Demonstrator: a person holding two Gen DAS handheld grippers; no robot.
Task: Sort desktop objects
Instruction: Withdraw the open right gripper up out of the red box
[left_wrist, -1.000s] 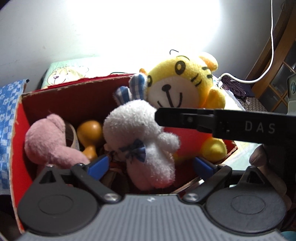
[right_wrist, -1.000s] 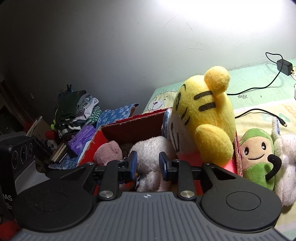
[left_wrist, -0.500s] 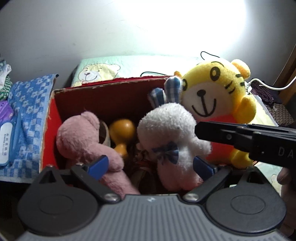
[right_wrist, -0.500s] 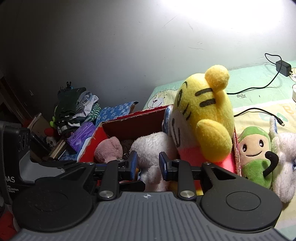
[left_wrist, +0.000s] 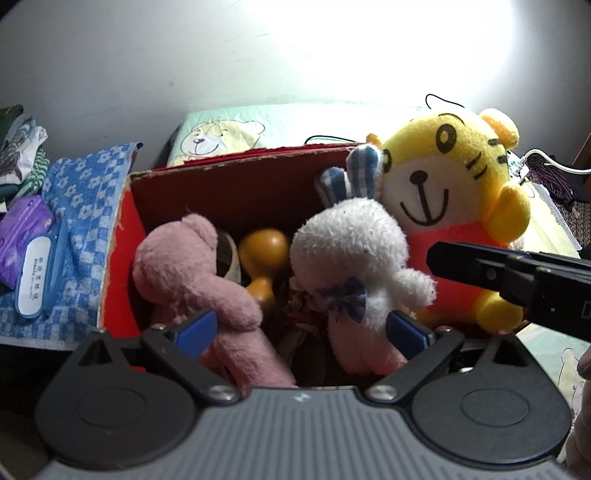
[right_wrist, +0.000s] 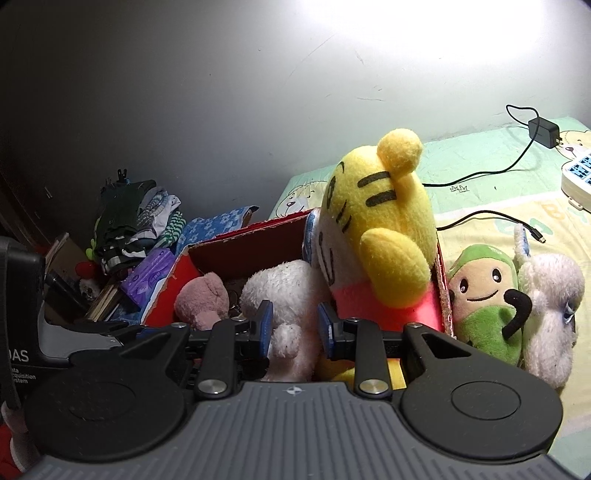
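Left gripper (left_wrist: 301, 332): jaws spread wide, empty, over the red box (left_wrist: 236, 173).
Right gripper (right_wrist: 294, 325): jaws narrowly parted, nothing clamped; we ready them for the green plush (right_wrist: 484, 299) outside.

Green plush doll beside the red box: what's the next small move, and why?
Probably swing the right gripper rightward toward the green plush doll. It lies outside the red cardboard box next to a white fluffy plush, while the yellow tiger plush, white bunny plush and pink bear plush already sit inside. The right gripper holds nothing.
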